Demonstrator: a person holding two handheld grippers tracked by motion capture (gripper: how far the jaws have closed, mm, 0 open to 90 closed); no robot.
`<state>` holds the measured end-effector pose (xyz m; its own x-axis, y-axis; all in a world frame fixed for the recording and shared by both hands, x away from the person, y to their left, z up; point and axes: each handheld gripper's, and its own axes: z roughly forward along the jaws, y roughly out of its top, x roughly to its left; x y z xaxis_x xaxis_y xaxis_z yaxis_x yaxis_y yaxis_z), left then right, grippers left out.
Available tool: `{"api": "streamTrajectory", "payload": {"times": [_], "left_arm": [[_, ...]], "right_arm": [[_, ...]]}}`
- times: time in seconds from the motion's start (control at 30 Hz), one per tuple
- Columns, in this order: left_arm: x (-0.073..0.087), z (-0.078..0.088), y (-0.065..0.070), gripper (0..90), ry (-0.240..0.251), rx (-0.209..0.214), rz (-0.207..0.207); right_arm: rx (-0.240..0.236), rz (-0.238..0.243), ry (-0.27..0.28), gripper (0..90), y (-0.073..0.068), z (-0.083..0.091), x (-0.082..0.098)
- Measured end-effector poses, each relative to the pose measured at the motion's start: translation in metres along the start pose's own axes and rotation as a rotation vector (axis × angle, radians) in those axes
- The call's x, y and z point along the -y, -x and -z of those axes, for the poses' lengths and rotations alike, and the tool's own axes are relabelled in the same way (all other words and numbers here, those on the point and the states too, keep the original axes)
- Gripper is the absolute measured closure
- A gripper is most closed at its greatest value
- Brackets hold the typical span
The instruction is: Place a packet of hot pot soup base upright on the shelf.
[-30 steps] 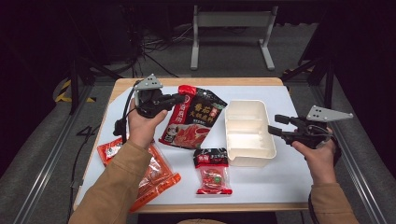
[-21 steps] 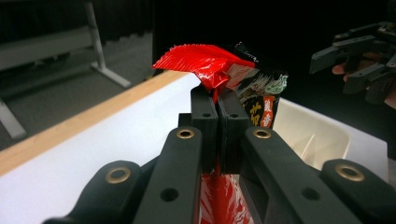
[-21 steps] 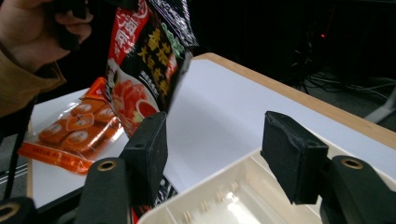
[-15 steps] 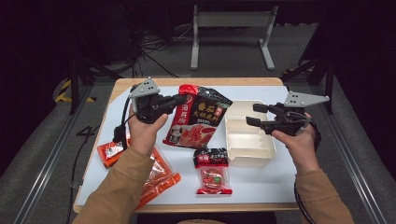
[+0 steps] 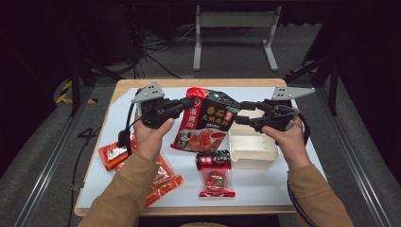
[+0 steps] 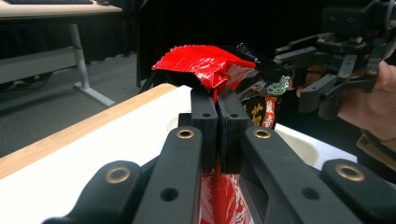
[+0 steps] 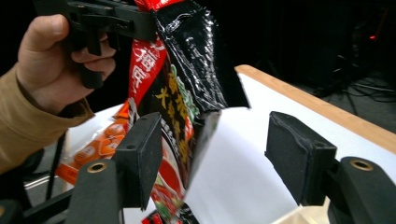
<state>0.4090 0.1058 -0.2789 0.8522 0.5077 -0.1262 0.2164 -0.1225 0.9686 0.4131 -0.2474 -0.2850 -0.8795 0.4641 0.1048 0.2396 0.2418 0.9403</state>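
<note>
The glossy red-and-black foil pouch of soup base (image 5: 206, 120) hangs lifted off the white table cover (image 5: 283, 189), its red top corner pinched between the tightly closed jaws of the left gripper (image 5: 188, 102). In the left gripper view the crumpled red seal (image 6: 205, 63) bulges just above the two pressed-together pads, and more red foil runs down below them.

The right gripper (image 5: 242, 112) sits at the pouch's opposite upper edge. Its jaws stand wide and have just been opening. In the right gripper view the pouch's black side edge (image 7: 196, 93) hangs in the gap, close to the left-hand pad (image 7: 142, 156) and well clear of the right-hand one; neither pad presses on it.

The pouch carries large Chinese characters in white down its red strip and in yellow on the black panel. They are clearest in the right gripper view, though I cannot read them with certainty. A picture of red food fills the pouch's lower front in the high view.

The high view also shows what lies below the jaws: a white rectangular plastic tray (image 5: 253, 149) under the right gripper, a small red-and-black sachet with a tomato picture (image 5: 215, 172), and orange clear-film packets (image 5: 156, 175) beneath the left forearm.
</note>
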Motion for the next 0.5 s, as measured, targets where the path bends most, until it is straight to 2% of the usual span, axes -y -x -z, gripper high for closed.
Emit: {"api": "streamTrajectory", "payload": {"times": [0.17,0.33,0.5], "left_arm": [[-0.001,-0.001,0.004,87.6,0.004,0.009,-0.005],[-0.001,-0.003,0.007,87.6,0.013,0.029,0.001],[-0.002,-0.006,0.011,87.6,0.017,0.041,-0.001]], "right_arm": [[-0.02,-0.02,-0.002,35.2,0.0,-0.007,-0.001],[-0.064,-0.045,0.009,35.2,0.001,-0.017,-0.002],[-0.081,-0.05,-0.002,38.9,0.0,-0.026,-0.002]]}}
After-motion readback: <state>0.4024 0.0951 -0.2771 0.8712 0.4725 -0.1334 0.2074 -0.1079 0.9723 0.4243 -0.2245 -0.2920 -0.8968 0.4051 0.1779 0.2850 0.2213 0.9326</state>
